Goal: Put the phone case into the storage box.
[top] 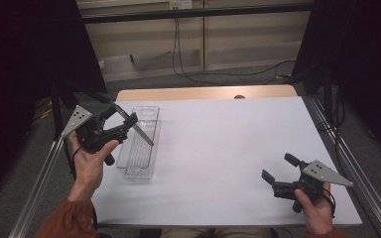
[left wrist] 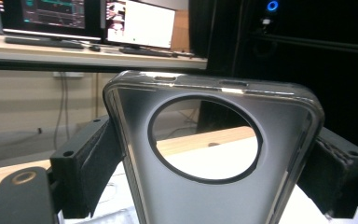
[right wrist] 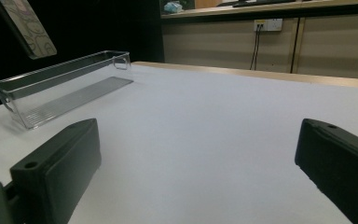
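My left gripper (top: 129, 125) is shut on a clear grey phone case (top: 144, 135) and holds it tilted in the air above a clear plastic bin (top: 140, 166) at the table's left side. In the left gripper view the case (left wrist: 205, 205) stands between the two black pads (left wrist: 93, 163), and its round camera cut-out faces me. My right gripper (top: 279, 166) rests low at the front right of the white table, jaws wide open with nothing between them. From the right gripper view, the right gripper (right wrist: 198, 168) looks across the table to the bin (right wrist: 60, 86) and the raised case (right wrist: 28, 28).
The long narrow bin has nothing in it. A white sheet (top: 218, 148) covers the table, with a wooden strip (top: 203, 92) along the far edge. Metal rails (top: 349, 168) run along both sides. Cables hang by the back wall.
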Tool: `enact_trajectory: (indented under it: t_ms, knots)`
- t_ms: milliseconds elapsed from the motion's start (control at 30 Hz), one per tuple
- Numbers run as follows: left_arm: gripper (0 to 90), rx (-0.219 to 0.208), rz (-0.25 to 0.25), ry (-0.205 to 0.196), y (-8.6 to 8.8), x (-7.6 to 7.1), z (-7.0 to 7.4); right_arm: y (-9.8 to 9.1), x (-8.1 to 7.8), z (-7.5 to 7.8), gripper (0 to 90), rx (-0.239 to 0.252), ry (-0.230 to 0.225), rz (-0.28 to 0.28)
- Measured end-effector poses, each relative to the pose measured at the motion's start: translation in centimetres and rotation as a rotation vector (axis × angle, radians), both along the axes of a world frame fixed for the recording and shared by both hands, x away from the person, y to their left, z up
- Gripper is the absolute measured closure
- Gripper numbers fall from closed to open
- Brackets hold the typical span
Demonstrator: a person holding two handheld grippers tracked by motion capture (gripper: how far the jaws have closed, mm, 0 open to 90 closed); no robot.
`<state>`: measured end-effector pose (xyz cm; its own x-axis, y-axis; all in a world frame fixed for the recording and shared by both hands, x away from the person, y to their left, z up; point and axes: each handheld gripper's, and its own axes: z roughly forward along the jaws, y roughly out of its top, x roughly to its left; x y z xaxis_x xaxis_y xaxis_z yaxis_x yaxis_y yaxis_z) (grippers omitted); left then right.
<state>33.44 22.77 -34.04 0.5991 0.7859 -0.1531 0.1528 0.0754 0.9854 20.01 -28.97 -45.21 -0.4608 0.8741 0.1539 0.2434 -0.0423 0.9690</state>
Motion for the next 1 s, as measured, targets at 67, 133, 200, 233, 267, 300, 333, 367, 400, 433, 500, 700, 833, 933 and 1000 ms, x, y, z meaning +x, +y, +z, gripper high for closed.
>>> enact_trajectory:
  t_ms: [67, 133, 200, 233, 267, 300, 333, 367, 400, 433, 500, 700, 833, 933, 1000]
  knots:
    - [14.1, -0.001, 0.007, 0.007, 0.0, 0.4, -0.1, 0.0, 0.0, 0.0, 0.0, -0.011, -0.006, 0.006]
    - [14.1, 0.001, 0.016, 0.008, 0.1, 0.7, -0.2, 0.0, 0.0, -0.1, 0.0, -0.007, -0.006, 0.006]
    - [14.1, 0.011, 0.028, 0.013, 0.2, 1.1, -0.3, 0.0, 0.0, -0.1, 0.0, -0.009, -0.010, 0.004]
    - [14.1, 0.009, 0.032, 0.017, 0.2, 1.4, -0.3, 0.0, 0.0, -0.1, 0.0, -0.007, -0.010, 0.004]
    - [14.1, 0.014, 0.036, 0.017, 0.2, 1.5, -0.4, 0.0, 0.0, -0.1, 0.0, -0.005, -0.006, 0.003]
    - [14.0, 0.002, 0.044, 0.022, 0.1, 1.7, -0.4, 0.0, 0.0, -0.1, 0.0, -0.010, -0.004, 0.003]
    - [14.1, 0.023, 0.047, 0.028, 0.2, 1.9, -0.5, 0.0, 0.0, -0.1, 0.0, -0.004, 0.000, -0.010]
    - [14.0, 0.028, 0.056, 0.033, 0.3, 2.1, -0.6, 0.1, 0.1, -0.1, 0.0, -0.005, 0.001, -0.013]
    - [14.0, 0.037, 0.067, 0.037, 0.3, 2.3, -0.7, 0.1, 0.1, -0.1, 0.0, -0.011, -0.001, -0.013]
    - [14.0, 0.036, 0.070, 0.037, 0.3, 2.6, -0.8, 0.1, 0.1, -0.1, 0.0, -0.002, -0.002, -0.016]
    - [14.0, 0.028, 0.088, 0.045, 0.2, 3.0, -1.0, 0.1, 0.1, -0.1, 0.0, -0.006, -0.003, -0.022]
    - [14.0, 0.041, 0.117, 0.056, 0.1, 4.3, -1.2, 0.1, 0.1, -0.2, 0.0, -0.014, 0.003, -0.021]
    - [14.0, 0.062, 0.123, 0.065, 0.0, 5.0, -1.5, 0.0, 0.1, -0.2, 0.0, -0.015, 0.001, -0.021]
    - [14.0, 0.062, 0.135, 0.069, 0.0, 5.4, -1.7, 0.0, 0.1, -0.2, 0.0, -0.016, 0.002, -0.021]
    - [14.0, 0.063, 0.144, 0.074, 0.1, 5.8, -1.9, 0.0, 0.2, -0.3, 0.0, -0.022, -0.002, -0.019]
